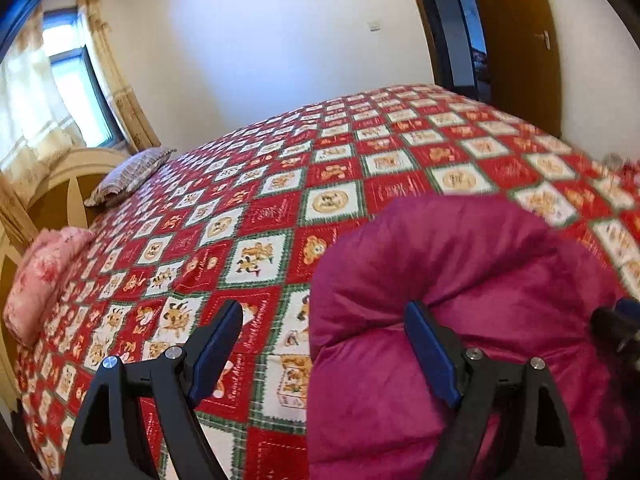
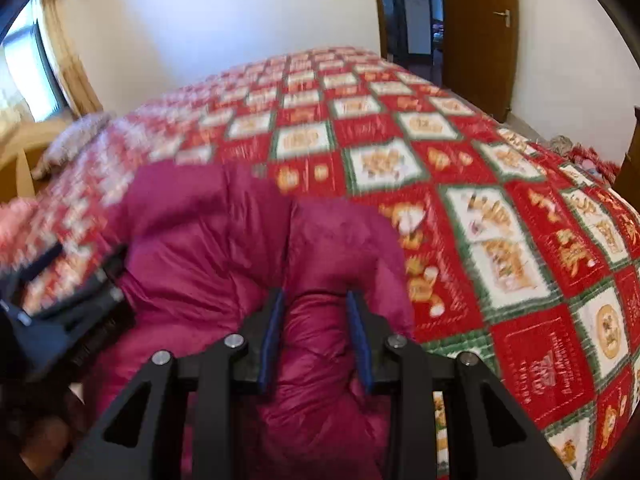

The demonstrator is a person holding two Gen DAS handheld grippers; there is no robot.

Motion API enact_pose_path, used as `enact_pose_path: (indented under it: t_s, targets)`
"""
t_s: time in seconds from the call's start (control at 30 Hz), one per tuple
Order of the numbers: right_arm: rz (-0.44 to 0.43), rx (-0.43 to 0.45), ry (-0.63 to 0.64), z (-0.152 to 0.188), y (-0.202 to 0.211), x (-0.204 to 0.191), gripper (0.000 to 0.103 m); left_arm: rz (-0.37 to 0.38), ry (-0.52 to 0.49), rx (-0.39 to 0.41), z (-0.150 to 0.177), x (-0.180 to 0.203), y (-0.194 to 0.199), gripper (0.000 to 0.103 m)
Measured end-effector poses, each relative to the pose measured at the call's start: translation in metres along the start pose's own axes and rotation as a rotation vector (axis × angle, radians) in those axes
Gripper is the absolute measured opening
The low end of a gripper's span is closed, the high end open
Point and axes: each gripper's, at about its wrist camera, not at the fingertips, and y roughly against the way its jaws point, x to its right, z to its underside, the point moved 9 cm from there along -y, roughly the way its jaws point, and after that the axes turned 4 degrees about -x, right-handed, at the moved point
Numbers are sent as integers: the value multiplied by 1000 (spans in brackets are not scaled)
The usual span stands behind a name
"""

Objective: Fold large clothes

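A puffy magenta padded jacket (image 1: 460,280) lies bunched on the near part of a bed with a red, white and green patchwork quilt (image 1: 280,184). My left gripper (image 1: 324,316) is open; its right finger presses the jacket's left edge, its left finger is over the quilt. In the right wrist view my right gripper (image 2: 316,304) is shut on a thick fold of the jacket (image 2: 224,248). The left gripper shows there, blurred, at the left edge (image 2: 68,300).
A striped pillow (image 1: 128,176) and a pink folded blanket (image 1: 40,280) lie at the bed's head by the wooden headboard (image 1: 60,184). A window with curtains (image 1: 72,80) is at the left. A brown door (image 2: 476,28) stands open beyond the bed's far side.
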Motion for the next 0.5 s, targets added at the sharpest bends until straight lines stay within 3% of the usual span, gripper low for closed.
enact_pose_path:
  t_s: [0.1,0.2,0.33,0.5]
  targets:
    - [4,67,19,-22,22,-7,36,27,50,20,-15,-10,12,84]
    - [-35,77,38,-31,12,-19,36,20,42,8,-19,-4,8,84]
    - [-18,-1,27,-3,-34,-9,36,33,16,-69,7,15,-17,84]
    - [-40,30,7,7,-43,0,36,1,25,-34,18,21,-24,88]
